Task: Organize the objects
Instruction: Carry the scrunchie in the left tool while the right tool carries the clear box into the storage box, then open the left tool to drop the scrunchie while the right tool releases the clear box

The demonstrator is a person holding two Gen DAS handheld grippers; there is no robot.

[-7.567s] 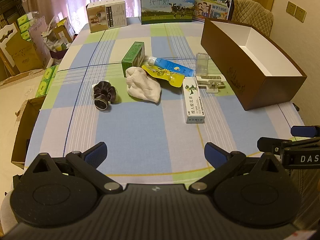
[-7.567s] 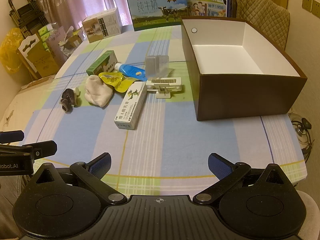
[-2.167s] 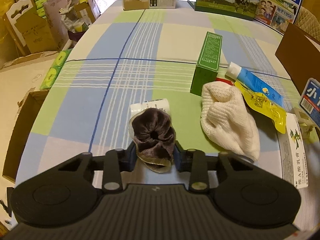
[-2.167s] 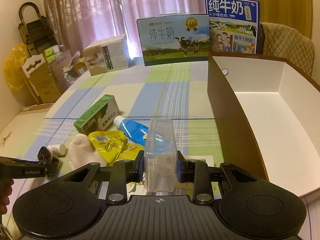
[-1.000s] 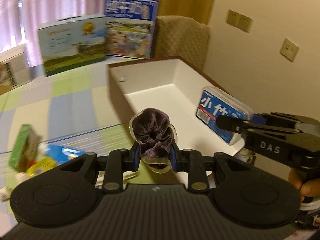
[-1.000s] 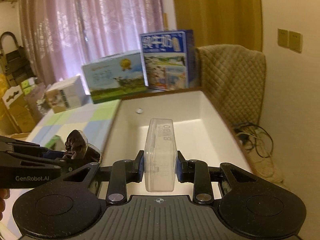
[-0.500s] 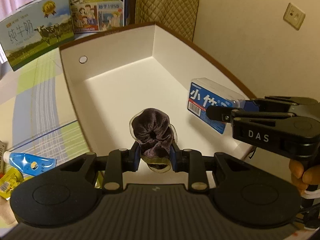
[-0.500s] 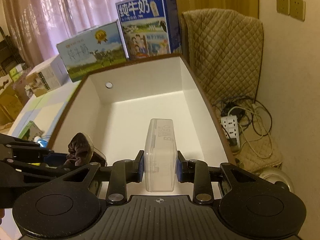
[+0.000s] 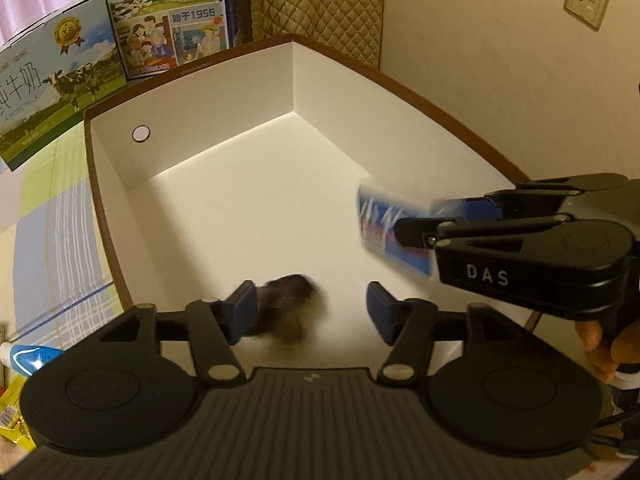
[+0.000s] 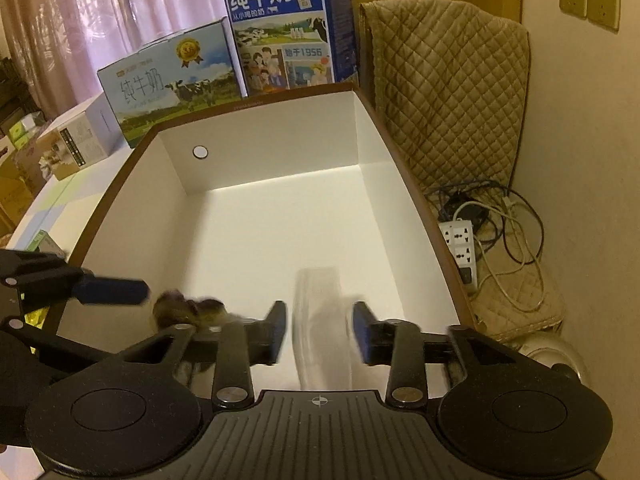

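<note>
- Left wrist view: my left gripper [image 9: 308, 312] is spread wide, and the soft, light scrunchie [image 9: 286, 310] blurs beside one pad over the box [image 9: 192, 80] floor; I'd pinch its bunched middle.
- Right wrist view: my right gripper [image 10: 320, 330] is parted around the blurred clear case [image 10: 322, 320], apparently loose; rigid, slick, best gripped across its flat sides.

Warm, dim, yellowish indoor light here, and we're seeing the white floor of the brown box [image 9: 256, 200] glow brightest, with a sharp bright line along its far edge and soft shadow up its inner walls. Motion blur smears the dark scrunchie [image 9: 286, 306] and the clear plastic case [image 10: 322, 324] into streaks, while the gripper bodies and milk cartons [image 10: 280, 28] stay crisp. Fisheye bending curves the box rims, and we lose every corner of both views to black vignette.
</note>
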